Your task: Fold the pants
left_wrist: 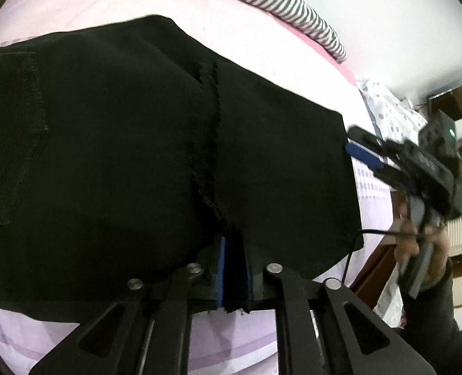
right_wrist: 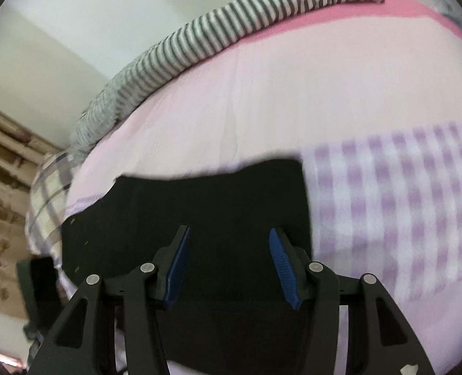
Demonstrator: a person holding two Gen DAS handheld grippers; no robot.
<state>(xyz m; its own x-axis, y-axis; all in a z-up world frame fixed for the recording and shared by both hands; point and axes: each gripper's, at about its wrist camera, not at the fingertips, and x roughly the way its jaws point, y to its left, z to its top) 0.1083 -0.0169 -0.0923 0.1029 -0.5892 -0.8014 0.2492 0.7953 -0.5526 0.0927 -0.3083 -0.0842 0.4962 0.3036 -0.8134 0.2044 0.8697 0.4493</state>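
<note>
left gripper pinching the pants edge, right gripper hovering open

the bed point(left_wrist: 262, 47) is spreading pale pink ahead of both tools, smooth and faintly creased, with a lilac checked cloth point(right_wrist: 403, 206) lying to the right of the right tool's fingers. a grey-and-white striped blanket point(right_wrist: 231, 22) is running in a soft roll along the bed's far edge, well beyond both tools.

the pants point(left_wrist: 121, 156) are lying flat on the bed straight ahead of the left tool, filling most of its view: black, matt, heavy woven cloth, with a stitched patch pocket at the far left and a frayed, ragged raw edge running down the middle toward the fingers.

the left gripper point(left_wrist: 234, 278) is pointing steeply down, clenched on the near edge of the pants; a fold of black cloth is sitting squeezed between its blue ribbed pads.

the right gripper point(right_wrist: 227, 268) is also angling down, its view blurred. its jaws are standing apart with nothing pressed between them, the pants point(right_wrist: 199, 206) lying beneath and ahead of them. in the left view it is reaching in from the right, its tips just beside the right-hand border of the pants, with a person's hand point(left_wrist: 418, 243) wrapped around its handle.
</note>
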